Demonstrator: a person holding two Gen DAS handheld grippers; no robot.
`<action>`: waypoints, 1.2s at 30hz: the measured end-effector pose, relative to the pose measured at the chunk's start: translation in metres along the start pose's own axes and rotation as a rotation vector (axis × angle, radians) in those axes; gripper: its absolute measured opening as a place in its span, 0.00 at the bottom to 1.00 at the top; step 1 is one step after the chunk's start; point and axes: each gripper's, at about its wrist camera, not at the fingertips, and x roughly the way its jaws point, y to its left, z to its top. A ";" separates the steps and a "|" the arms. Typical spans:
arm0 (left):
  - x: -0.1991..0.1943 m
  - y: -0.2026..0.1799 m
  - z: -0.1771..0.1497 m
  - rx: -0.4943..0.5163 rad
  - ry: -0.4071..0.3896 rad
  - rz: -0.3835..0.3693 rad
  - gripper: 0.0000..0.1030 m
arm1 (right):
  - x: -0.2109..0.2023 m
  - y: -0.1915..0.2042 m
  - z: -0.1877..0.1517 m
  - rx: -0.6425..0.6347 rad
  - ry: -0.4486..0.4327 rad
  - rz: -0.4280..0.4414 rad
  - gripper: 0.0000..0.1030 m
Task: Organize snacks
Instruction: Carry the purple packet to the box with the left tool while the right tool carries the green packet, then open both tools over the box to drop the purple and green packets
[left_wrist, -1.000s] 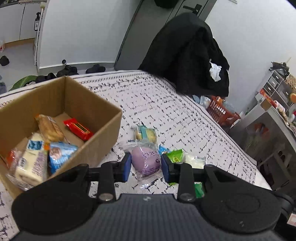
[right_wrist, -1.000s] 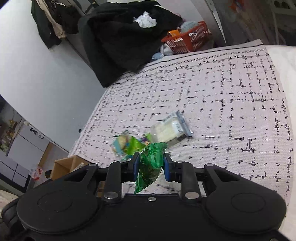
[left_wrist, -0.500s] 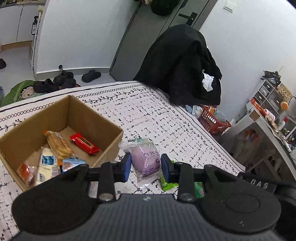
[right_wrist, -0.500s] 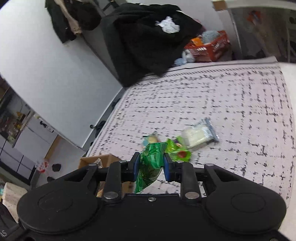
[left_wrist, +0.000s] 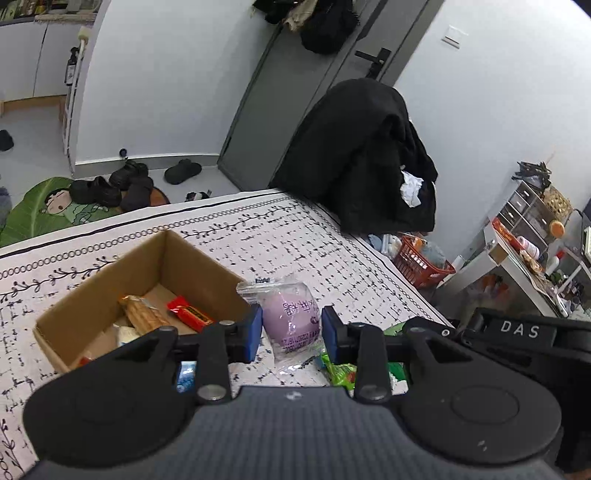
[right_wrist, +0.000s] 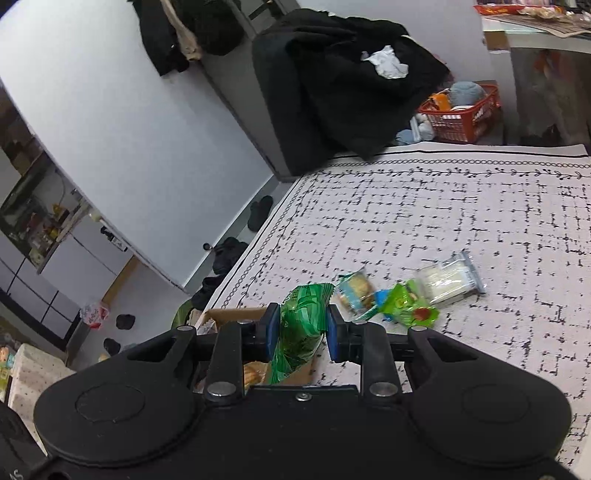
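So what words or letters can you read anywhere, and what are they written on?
"DAS": white letters on the black casing of the right gripper, seen from the left wrist view.
Purple print on the clear-wrapped round purple bun held in the left gripper: too small to read.
Print on the crinkly green foil snack packet: blurred, unreadable.

My left gripper (left_wrist: 291, 328) body hides the near wall of the cardboard box (left_wrist: 110, 280) and the snacks at its 5 o'clock corner. In the right wrist view, the loose packets (right_wrist: 406, 295) at 2 o'clock of the green bag (right_wrist: 301, 325) are motion-blurred, their labels unreadable. The box (right_wrist: 229, 317) there shows only a corner.
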 end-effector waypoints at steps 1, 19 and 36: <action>0.000 0.004 0.001 -0.007 0.001 0.003 0.32 | 0.001 0.004 -0.002 -0.006 0.003 0.001 0.25; 0.005 0.074 0.018 -0.144 0.020 0.064 0.32 | 0.041 0.059 -0.022 -0.057 0.050 0.009 0.25; 0.025 0.122 0.017 -0.269 0.081 0.115 0.33 | 0.088 0.095 -0.038 -0.110 0.102 -0.034 0.25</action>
